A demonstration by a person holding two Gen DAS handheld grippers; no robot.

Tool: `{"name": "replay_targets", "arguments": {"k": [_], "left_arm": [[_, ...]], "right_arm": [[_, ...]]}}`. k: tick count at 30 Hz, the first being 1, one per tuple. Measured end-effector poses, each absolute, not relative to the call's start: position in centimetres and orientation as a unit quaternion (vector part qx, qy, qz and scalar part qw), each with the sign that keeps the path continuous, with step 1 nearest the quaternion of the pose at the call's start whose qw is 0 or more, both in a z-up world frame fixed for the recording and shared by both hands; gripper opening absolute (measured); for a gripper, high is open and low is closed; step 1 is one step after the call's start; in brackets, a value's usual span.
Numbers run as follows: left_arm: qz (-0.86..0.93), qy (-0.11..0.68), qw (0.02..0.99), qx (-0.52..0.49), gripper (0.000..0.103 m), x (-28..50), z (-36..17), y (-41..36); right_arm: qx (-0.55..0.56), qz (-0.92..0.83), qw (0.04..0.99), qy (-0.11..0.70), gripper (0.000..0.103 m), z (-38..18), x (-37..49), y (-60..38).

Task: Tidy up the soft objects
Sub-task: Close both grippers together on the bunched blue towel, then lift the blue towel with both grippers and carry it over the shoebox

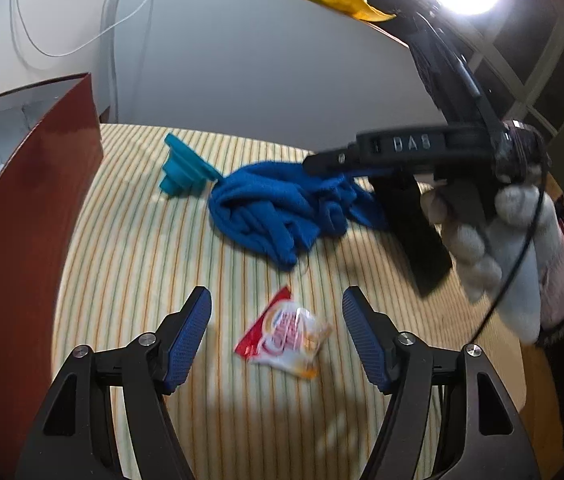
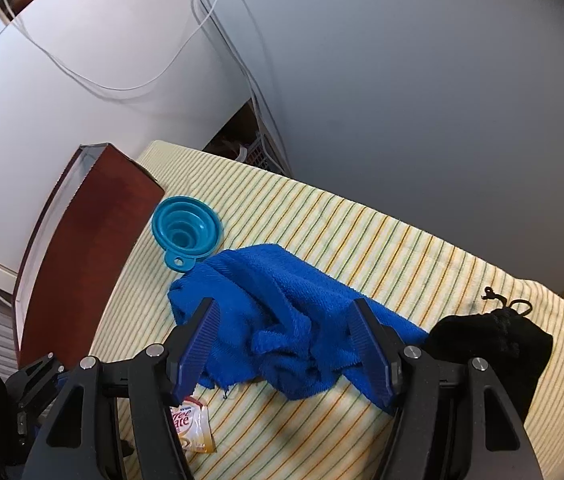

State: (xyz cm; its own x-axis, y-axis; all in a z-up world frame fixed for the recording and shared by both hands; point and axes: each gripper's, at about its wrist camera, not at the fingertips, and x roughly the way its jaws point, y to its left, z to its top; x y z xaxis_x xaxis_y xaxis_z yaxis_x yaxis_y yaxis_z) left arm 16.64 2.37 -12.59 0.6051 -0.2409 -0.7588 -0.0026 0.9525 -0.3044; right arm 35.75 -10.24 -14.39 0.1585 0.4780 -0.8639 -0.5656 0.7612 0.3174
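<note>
A crumpled blue towel [image 1: 278, 208] lies on the striped cloth; it also shows in the right wrist view [image 2: 282, 316]. My right gripper [image 2: 283, 312] is open, its jaws spread just above the towel, empty. From the left wrist view the right gripper [image 1: 317, 162] hangs over the towel's right side, held by a gloved hand [image 1: 501, 240]. My left gripper [image 1: 276, 300] is open and empty above a small red and white sachet [image 1: 285, 334], which also shows in the right wrist view [image 2: 194, 428]. A black drawstring pouch [image 2: 493, 348] lies right of the towel.
A teal collapsible funnel [image 1: 182, 172] sits behind the towel; it also shows in the right wrist view [image 2: 186, 232]. A tall dark red box [image 1: 30, 208] stands at the left edge. A white appliance [image 1: 262, 60] rises behind the striped table [image 1: 142, 240].
</note>
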Motion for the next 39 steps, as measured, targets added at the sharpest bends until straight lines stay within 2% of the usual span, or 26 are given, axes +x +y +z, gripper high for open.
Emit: {"name": "replay_targets", "arguments": {"k": [14,18,20,21,23,25,26,28,39], "left_arm": [[-0.044,0.457,0.877,-0.142,0.068,22.9,-15.1,1.4],[-0.055,0.459,0.873,-0.157,0.064,23.6,-16.0,1.5],[-0.06,0.459,0.871,-0.162,0.054,23.8,-16.4,1.5],[-0.062,0.46,0.871,-0.16,0.045,24.0,-16.6,1.4],[-0.066,0.459,0.872,-0.159,0.033,24.1,-16.9,1.1],[-0.073,0.462,0.867,-0.173,0.019,24.3,-17.2,1.1],[-0.073,0.462,0.866,-0.177,0.015,24.4,-17.2,1.2],[-0.075,0.459,0.865,-0.19,0.011,23.7,-17.3,1.3],[-0.099,0.431,0.876,-0.192,0.008,19.5,-14.5,1.6]], "right_arm": [[-0.031,0.351,0.739,0.575,0.063,-16.8,36.3,-9.6],[-0.022,0.356,0.734,0.578,0.062,-17.1,36.2,-9.7],[-0.026,0.356,0.732,0.58,0.049,-17.2,36.0,-9.7],[-0.027,0.355,0.732,0.581,0.042,-17.2,36.0,-9.7],[-0.028,0.354,0.734,0.579,0.034,-17.2,35.6,-9.8],[-0.028,0.355,0.735,0.578,0.018,-17.1,35.3,-10.0],[-0.027,0.355,0.736,0.576,0.016,-16.9,35.1,-10.0],[-0.025,0.357,0.737,0.574,0.01,-16.7,34.6,-10.3],[-0.023,0.363,0.75,0.553,0.007,-14.7,30.9,-11.4]]}}
